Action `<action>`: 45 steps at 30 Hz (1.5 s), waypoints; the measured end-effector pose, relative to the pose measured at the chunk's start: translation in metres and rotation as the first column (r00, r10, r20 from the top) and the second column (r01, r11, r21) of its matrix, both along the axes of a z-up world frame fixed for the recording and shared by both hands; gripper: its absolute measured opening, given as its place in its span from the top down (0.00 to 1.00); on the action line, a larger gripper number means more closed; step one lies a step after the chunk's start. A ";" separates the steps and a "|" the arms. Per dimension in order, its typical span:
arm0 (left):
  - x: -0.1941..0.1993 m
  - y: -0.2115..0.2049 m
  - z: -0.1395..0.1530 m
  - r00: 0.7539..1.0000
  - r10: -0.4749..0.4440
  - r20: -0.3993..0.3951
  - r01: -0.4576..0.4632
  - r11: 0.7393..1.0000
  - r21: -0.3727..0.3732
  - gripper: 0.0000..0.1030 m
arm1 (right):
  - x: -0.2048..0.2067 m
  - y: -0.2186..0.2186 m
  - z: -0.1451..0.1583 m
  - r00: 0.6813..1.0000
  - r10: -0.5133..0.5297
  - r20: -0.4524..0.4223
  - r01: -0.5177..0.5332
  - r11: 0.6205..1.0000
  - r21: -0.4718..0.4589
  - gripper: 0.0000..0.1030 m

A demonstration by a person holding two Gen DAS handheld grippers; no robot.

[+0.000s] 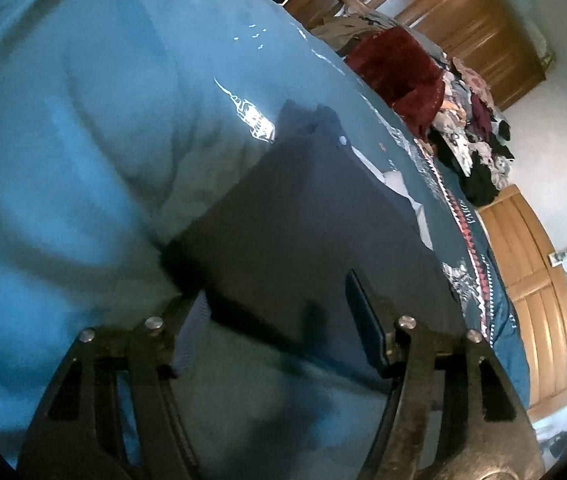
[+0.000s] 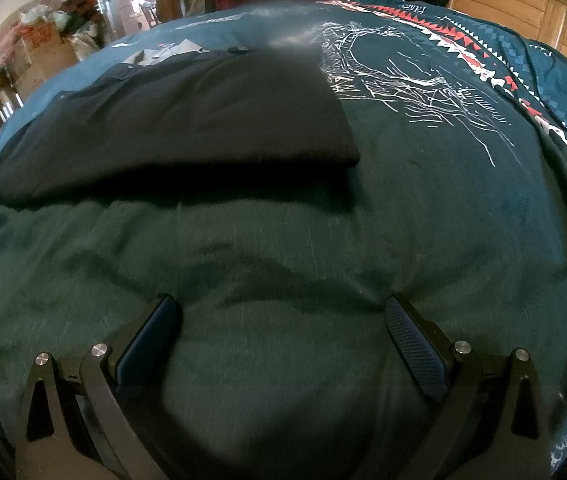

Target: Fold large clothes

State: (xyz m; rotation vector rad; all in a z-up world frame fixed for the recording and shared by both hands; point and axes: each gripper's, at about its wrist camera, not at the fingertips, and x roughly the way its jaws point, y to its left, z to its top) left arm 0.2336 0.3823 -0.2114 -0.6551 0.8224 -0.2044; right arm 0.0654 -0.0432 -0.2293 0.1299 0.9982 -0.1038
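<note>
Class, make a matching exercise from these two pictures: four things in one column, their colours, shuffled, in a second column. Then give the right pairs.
Things:
1. bedspread
2. folded garment
3. wardrobe
4. velvet cloth

Colours:
A. dark red
B. teal
C. brown wood
D. dark navy, near black

Pairs: 1-B, 2-D, 3-C, 4-A

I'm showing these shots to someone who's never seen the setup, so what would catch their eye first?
Probably the dark folded garment lying flat on the teal bedspread, whose white line drawing and red-and-white zigzag border stand out to its right. Next, the messy pile of clothes at the far end of the bed, with a dark red fabric item beside it. Both the left tool and right tool are open and empty.
</note>
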 end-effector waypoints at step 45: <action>-0.055 -0.317 0.072 0.629 -0.759 0.171 0.583 0.605 0.542 0.96 | 0.261 0.006 0.040 0.989 0.133 0.061 -0.142 0.787 0.600 0.80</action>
